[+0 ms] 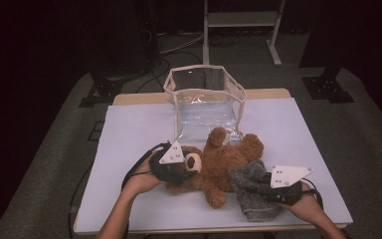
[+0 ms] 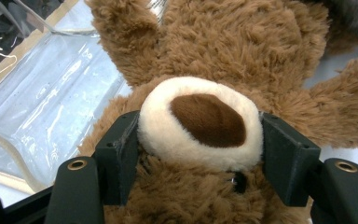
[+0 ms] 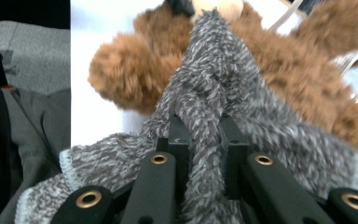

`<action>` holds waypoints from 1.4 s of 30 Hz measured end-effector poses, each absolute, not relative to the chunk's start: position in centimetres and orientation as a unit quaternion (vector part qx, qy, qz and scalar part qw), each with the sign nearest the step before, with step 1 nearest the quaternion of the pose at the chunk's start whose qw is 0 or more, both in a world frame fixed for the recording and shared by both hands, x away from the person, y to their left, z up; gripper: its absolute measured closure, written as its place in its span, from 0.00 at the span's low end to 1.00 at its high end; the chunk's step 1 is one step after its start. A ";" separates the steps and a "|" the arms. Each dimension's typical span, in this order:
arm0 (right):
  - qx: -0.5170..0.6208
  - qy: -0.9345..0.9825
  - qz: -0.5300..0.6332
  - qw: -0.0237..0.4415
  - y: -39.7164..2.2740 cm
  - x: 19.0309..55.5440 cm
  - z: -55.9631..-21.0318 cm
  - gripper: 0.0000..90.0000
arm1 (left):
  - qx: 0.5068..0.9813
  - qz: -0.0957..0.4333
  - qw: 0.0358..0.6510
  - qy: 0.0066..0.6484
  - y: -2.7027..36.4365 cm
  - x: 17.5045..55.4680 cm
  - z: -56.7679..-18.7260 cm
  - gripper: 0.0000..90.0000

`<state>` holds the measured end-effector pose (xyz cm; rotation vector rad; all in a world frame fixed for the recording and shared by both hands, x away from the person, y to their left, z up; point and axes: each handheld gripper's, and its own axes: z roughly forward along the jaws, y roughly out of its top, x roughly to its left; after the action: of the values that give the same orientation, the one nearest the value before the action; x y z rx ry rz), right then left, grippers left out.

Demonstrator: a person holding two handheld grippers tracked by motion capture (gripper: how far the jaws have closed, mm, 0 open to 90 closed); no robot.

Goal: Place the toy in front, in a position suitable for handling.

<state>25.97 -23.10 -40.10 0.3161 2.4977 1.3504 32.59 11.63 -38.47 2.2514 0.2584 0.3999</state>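
A brown teddy bear (image 1: pixel 222 164) lies on its back in the middle of the white table top (image 1: pixel 134 134). My left gripper (image 1: pixel 181 167) is shut on the bear's head; in the left gripper view its jaws press both sides of the cream muzzle (image 2: pixel 200 123). A fuzzy grey cloth (image 1: pixel 251 191) lies over the bear's lower body at the front right. My right gripper (image 1: pixel 263 188) is shut on a pinched fold of that grey cloth (image 3: pixel 205 140), which bunches up between the pads (image 3: pixel 179 140).
A clear plastic bag (image 1: pixel 204 99) with beige trim stands open behind the bear, near the table's far edge. A metal frame (image 1: pixel 241 20) and dark stands are on the floor beyond. The table's front edge lies close under both hands.
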 end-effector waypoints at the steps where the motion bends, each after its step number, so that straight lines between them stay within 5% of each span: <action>1: 0.115 0.865 0.468 0.138 -23.5 26.0 -40.5 0.87 | 0.893 0.158 0.409 0.102 11.7 32.6 -38.5 0.38; 11: 0.176 0.856 0.469 0.127 -28.5 24.8 -41.8 0.87 | 0.892 0.157 0.411 0.102 11.6 32.6 -38.5 0.38; 20: 0.133 0.854 0.487 0.128 -24.7 26.0 -40.5 0.87 | 0.896 0.154 0.406 0.097 11.6 32.6 -38.4 0.38; 28: 0.176 0.842 0.494 0.123 -27.7 25.7 -41.4 0.87 | 0.896 0.146 0.411 0.083 11.9 31.8 -38.7 0.38; 34: 0.164 0.837 0.507 0.125 -25.9 27.7 -40.0 0.87 | 0.899 0.146 0.407 0.075 12.1 31.2 -38.8 0.39; 42: 0.183 0.840 0.501 0.104 -26.7 27.3 -42.3 0.87 | 0.899 0.144 0.407 0.064 12.3 30.8 -39.0 0.39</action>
<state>27.29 -26.65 -42.32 0.5397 2.4756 1.4762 30.77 12.32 -38.99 2.2678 0.1625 0.3643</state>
